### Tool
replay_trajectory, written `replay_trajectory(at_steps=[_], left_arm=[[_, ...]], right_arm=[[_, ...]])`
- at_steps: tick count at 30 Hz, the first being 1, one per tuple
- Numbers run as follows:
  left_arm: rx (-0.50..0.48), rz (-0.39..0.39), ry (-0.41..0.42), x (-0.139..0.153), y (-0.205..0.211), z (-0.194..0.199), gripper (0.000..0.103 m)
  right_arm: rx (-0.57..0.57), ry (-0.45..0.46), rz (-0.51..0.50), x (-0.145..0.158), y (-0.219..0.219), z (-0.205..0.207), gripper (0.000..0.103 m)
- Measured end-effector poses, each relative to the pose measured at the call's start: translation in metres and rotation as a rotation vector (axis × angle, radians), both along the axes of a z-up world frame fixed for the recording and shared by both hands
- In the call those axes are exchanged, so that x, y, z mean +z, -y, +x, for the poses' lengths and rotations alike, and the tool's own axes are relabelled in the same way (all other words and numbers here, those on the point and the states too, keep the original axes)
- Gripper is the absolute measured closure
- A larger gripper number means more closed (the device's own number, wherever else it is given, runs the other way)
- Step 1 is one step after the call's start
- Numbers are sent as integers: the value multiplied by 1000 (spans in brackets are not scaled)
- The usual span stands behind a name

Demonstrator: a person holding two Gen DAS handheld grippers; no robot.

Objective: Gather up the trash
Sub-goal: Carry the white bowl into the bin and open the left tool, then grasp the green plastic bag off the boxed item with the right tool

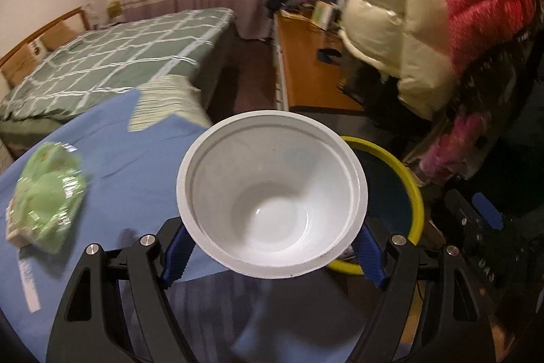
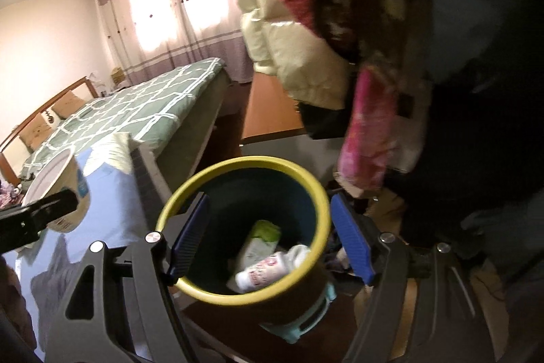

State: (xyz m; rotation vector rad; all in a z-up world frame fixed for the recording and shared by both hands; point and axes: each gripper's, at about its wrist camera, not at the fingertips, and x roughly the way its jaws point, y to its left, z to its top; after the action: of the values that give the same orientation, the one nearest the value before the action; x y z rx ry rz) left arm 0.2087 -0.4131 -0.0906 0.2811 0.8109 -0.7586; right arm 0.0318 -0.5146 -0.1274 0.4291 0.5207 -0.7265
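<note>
My left gripper [image 1: 272, 257] is shut on an empty white paper bowl [image 1: 272, 210] and holds it above the edge of the blue-covered table [image 1: 136, 165]. The bowl also shows in the right wrist view [image 2: 57, 189], at the left. A yellow-rimmed trash bin [image 1: 404, 179] stands just right of the bowl. My right gripper [image 2: 268, 237] is open, its blue pads on either side of the bin [image 2: 244, 227], above it. Wrappers [image 2: 268, 257] lie inside the bin. A green plastic wrapper [image 1: 47, 203] lies on the table at the left.
A striped paper piece [image 1: 163, 104] lies at the table's far edge. A bed with a green checked cover [image 1: 112, 56] stands behind. A wooden desk [image 1: 306, 63] is at the back right. A cream and pink padded jacket [image 1: 425, 5] hangs close on the right.
</note>
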Motion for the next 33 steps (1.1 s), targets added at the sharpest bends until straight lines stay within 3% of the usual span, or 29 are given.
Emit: replay_trajectory(at_steps=[11, 14, 17, 25, 33], left_arm=[[-105, 93, -62, -38, 88, -9, 24], [-108, 112, -74, -44, 98, -10, 10], [-102, 102, -69, -43, 92, -10, 9], [-36, 24, -73, -20, 33, -2, 6], [176, -71, 32, 9, -102, 11, 5]], right_arm=[[-59, 9, 56, -15, 28, -19, 33], [-68, 8, 66, -17, 30, -21, 33], [-73, 6, 70, -19, 29, -21, 33], [-39, -6, 70, -19, 18, -11, 33], [55, -31, 52, -14, -13, 19, 32]])
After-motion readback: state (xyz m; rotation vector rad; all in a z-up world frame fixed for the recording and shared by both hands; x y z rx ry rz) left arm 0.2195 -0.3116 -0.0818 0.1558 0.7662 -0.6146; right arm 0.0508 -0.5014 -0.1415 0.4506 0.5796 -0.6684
